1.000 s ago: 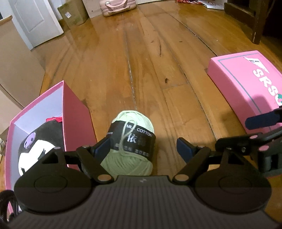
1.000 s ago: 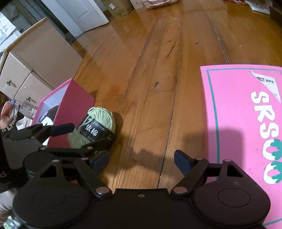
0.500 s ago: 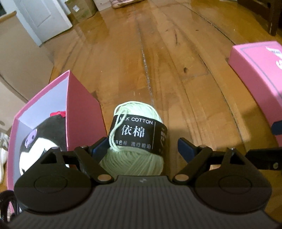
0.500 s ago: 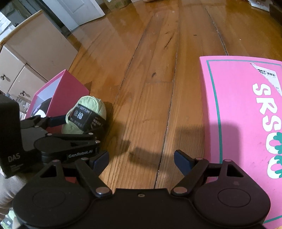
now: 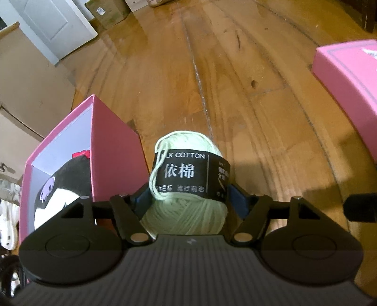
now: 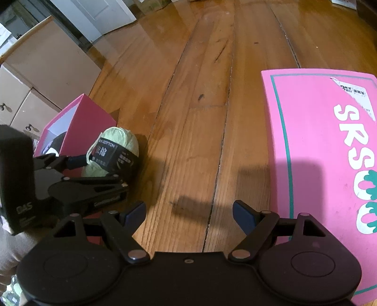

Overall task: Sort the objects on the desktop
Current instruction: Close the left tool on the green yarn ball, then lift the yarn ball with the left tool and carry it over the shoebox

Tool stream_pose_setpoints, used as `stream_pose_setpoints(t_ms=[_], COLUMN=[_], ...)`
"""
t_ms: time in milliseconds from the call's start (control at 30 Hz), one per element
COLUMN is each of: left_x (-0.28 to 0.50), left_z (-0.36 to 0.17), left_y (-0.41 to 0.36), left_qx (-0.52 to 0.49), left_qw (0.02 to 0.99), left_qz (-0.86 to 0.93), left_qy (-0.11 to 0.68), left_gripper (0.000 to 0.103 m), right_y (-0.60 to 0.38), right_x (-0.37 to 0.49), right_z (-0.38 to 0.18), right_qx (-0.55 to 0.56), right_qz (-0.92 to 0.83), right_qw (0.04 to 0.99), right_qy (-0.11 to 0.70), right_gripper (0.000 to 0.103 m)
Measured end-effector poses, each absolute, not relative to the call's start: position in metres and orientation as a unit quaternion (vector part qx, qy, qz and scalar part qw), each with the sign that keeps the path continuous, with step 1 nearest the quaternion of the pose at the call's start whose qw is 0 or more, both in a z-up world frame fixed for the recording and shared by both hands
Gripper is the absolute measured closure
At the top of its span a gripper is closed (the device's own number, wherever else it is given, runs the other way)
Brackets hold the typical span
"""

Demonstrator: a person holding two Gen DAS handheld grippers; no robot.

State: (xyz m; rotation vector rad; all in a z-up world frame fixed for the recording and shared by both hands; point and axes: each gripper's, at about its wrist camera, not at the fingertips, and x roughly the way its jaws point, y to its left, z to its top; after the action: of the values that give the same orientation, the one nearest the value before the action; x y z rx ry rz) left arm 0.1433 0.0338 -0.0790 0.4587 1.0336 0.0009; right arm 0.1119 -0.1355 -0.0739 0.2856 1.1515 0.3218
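A pale green yarn ball (image 5: pixel 186 188) with a black "MILK COTTON" band is being clamped low-centre by the closing left gripper (image 5: pixel 189 200), beside the pink box (image 5: pixel 113 150). The right gripper (image 6: pixel 188 213) is left open, nothing held.

A glossy wood plank floor (image 6: pixel 200 131) fills both views, with dark seams running away toward the far wall. At far left stands a white door (image 5: pixel 54 26), and nearer along the left side a beige cabinet (image 6: pixel 44 68) with small drawer knobs. A cardboard box (image 5: pixel 108 10) sits beside the door — far back, on the floor.
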Motion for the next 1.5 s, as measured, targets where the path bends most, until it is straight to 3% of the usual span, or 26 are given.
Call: stream_pose_setpoints(t_ms=[133,467,767,1500], left_x=[0.146,0.140,0.131,0.070], left_z=[-0.082,-0.074,-0.067,0.001], left_y=[0.030,0.035,0.027,0.030], left_qx=[0.231,0.218,0.190,0.167], left_qw=[0.839,0.843,0.848,0.896], left_qz=[0.004,-0.014,-0.041,-0.087], left_qy=[0.492,0.491,0.493,0.401], left_gripper=[0.030,0.043,0.043,0.043], right_y=[-0.136,-0.143,-0.150,-0.141], right_x=[0.112,0.113,0.114,0.104], right_z=[-0.076,-0.079,-0.075,-0.052], right_qx=[0.136,0.144,0.163,0.199], right_qz=[0.149,0.140,0.134,0.180], right_qw=[0.816,0.816,0.817,0.808], right_qy=[0.542,0.541,0.537,0.524], right_gripper=[0.018,0.018,0.018,0.018])
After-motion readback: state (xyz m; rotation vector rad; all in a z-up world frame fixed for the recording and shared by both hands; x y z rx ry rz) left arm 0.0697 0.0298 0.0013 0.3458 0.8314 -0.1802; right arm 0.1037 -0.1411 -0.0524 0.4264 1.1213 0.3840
